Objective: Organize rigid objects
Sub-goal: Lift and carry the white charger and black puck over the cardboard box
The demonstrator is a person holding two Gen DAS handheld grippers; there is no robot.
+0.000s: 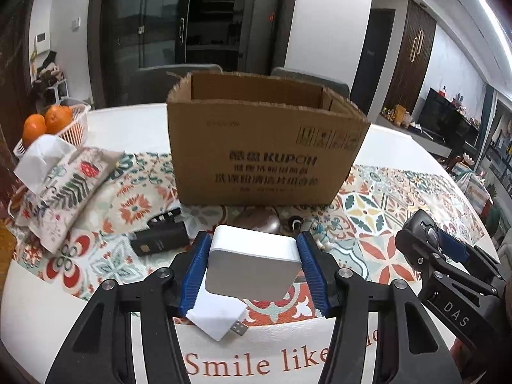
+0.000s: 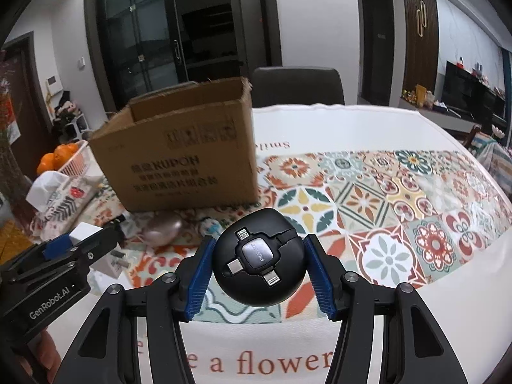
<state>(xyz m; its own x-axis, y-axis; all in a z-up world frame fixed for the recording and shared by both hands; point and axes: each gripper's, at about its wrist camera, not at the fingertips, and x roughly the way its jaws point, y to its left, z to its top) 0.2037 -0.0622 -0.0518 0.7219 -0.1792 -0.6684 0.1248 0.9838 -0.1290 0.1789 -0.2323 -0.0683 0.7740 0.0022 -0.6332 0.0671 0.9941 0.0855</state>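
Cardboard box [image 1: 265, 147] looks empty; left fingers [image 1: 199, 275] grip a white charger [image 1: 252, 264], right fingers [image 2: 201, 278] a black hub [image 2: 260, 257]; several items remain on the counter [image 2: 368, 121].

The left gripper [image 1: 252, 265] clamps a white charger [image 1: 252, 270] (lifted off the tablecloth [image 1: 384, 211]) before the cardboard box [image 1: 265, 147].

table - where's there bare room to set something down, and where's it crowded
Free: the tablecloth right of the cardboard box, and the white strip with lettering at the near edge. Crowded: in front of and left of the box, with the black device, pinkish mouse, white adapter, tissue pouch and orange basket.
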